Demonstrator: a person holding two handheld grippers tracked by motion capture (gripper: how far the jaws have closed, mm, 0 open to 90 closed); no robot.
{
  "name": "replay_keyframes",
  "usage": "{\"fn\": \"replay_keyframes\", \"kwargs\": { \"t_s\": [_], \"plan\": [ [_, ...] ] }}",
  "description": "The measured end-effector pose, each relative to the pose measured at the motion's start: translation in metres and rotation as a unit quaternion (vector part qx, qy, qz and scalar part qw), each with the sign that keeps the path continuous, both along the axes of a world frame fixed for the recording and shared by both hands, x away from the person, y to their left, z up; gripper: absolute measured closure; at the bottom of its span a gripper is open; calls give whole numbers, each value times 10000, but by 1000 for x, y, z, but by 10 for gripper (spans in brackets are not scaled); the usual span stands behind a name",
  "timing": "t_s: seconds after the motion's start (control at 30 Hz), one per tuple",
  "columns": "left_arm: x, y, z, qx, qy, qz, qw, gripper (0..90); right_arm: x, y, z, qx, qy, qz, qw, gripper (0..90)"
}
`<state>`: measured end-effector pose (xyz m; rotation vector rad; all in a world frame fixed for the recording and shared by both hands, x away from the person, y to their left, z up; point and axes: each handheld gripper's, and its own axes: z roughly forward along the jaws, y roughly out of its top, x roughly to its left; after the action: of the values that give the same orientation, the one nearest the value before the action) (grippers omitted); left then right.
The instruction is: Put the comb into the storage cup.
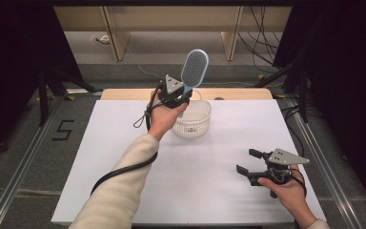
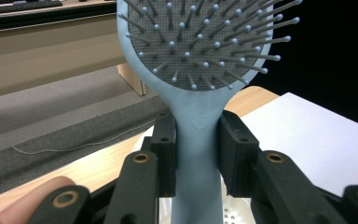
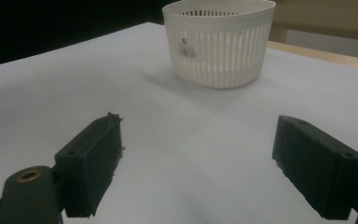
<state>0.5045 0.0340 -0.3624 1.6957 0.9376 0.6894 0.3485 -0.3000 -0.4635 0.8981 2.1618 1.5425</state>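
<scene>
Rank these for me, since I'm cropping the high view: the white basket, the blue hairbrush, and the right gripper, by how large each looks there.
1. White basket, though the left hand hides part of it.
2 and 3. Right gripper and blue hairbrush look about alike, so I won't rank them; the brush is raised nearer the camera.

The white surface [image 1: 124, 157] rests on a wooden top visible along its far edge. Grey carpeted floor [image 1: 24, 143] surrounds it, marked with a black "5" [image 1: 63, 130]. Dark curtains flank both sides. Wooden furniture legs [image 1: 116, 38] and loose cables [image 1: 262, 43] stand beyond.
</scene>
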Motion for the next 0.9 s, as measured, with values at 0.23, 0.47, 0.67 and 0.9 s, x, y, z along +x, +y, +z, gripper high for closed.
{"fn": "replay_keyframes", "kwargs": {
  "t_s": [0.23,0.47,0.67,0.9],
  "plan": [
    [2,-2,-1,33,8,-20,10000,696,0,0,0,2,-5,6,10000,168],
    [6,-3,-3,18,6,-12,10000,696,0,0,0,21,-8,7,10000,168],
    [8,-4,-7,17,49,16,10000,696,0,0,0,26,-10,10,10000,168],
    [10,-5,-10,20,61,39,10000,696,0,0,0,25,-2,19,10000,168]
  ]
}}
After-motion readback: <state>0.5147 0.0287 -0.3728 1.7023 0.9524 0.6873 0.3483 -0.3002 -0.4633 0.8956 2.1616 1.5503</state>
